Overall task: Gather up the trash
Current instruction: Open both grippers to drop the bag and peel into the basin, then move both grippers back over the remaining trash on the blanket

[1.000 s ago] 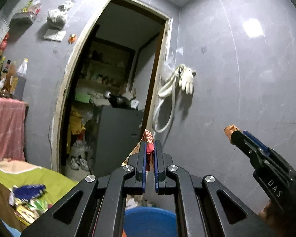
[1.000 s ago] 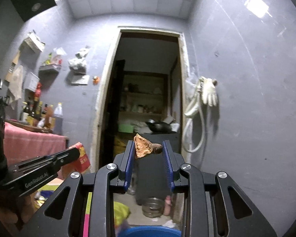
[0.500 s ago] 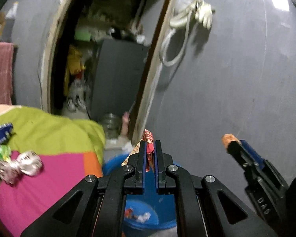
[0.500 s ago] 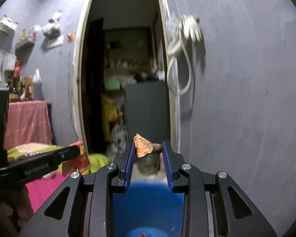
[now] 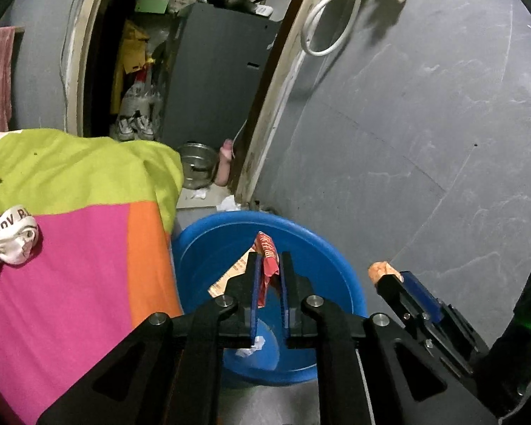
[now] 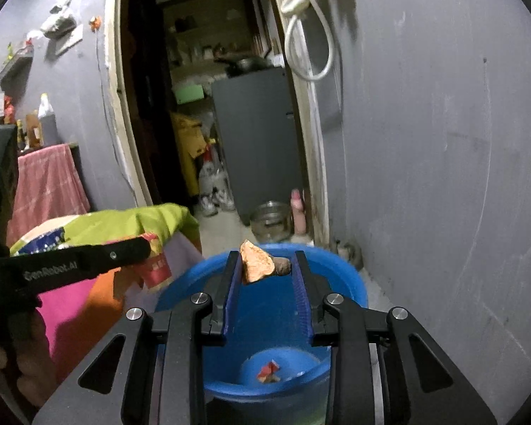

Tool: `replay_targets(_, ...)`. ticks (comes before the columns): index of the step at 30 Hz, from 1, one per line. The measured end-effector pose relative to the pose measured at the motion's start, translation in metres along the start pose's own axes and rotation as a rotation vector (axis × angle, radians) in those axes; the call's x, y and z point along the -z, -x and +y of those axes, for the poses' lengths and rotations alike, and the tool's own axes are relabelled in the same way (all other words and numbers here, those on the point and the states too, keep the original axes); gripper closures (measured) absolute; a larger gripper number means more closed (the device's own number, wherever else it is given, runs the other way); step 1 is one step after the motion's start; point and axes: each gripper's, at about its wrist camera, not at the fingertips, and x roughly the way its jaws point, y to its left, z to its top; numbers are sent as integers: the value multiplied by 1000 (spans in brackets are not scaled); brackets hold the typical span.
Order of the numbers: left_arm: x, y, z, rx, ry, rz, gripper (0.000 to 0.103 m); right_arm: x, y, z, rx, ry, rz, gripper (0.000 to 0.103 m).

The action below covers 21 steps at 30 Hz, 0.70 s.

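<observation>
The left gripper pinches a red snack wrapper between its blue pads, the wrapper standing up past the fingertips and a tan flap hanging out to the left; it hangs over the mouth of a blue bucket on the floor. The right gripper clamps an orange peel scrap (a darker brown lump sits against its right pad), held above the same bucket; a few red and white scraps lie at the bucket's bottom. Just left of the bucket a bed is draped in a green, pink and orange sheet; a crumpled white wrapper rests on the pink part; an open doorway lies beyond.
</observation>
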Motion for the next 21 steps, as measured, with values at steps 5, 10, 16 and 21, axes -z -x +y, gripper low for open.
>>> replay_targets(5, -2, 2, 1, 5, 3, -3, 89, -3, 1, -2, -6, -3, 17, 75)
replay_targets(10, -2, 14, 4, 11, 20, -25, 83, -19, 9, 6, -5, 23, -19, 68)
replay_targets(16, -16, 51, 11, 15, 39, -106, 82, -43, 32, 16, 0, 39, -100, 68)
replay_targets(21, -28, 101, 24, -4, 49, -235, 62, -65, 60, 39, -21, 69, -206, 51)
